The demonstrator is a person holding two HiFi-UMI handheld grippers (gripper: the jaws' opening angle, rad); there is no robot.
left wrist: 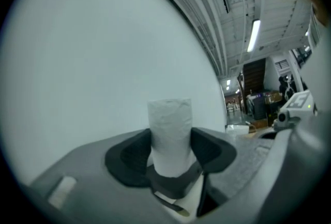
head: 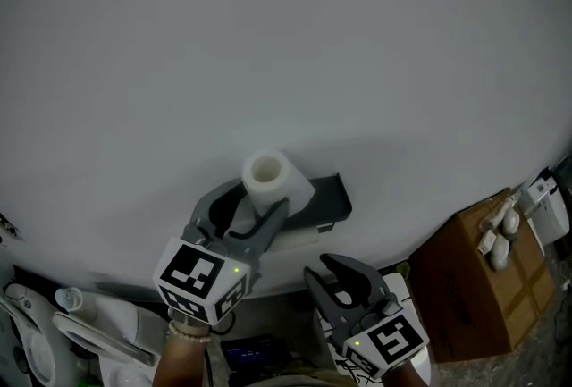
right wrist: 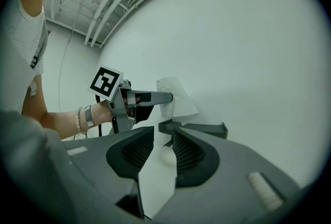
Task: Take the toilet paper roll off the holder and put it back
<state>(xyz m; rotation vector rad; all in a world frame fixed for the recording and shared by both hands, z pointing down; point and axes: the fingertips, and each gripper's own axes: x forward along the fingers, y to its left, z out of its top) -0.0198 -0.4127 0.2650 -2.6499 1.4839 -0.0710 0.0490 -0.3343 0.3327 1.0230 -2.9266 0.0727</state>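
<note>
At 7 o'clock in the head view, the left gripper [head: 261,197] reaches toward the wall [head: 268,37]. Its jaws pinch the roll [head: 266,180] across its sides. That grip keeps the core end clear, probably so the roll can slide off or back on. The roll hangs at the left end of the holder [head: 326,202], just above it in the right gripper view; I cannot tell whether they touch. At 5 o'clock from the roll, the right gripper [head: 320,267] has its jaws partly spread with nothing between them, probably in reserve. At 4 o'clock stands a box [head: 469,287] with pale things on top; its contents are hidden.
</note>
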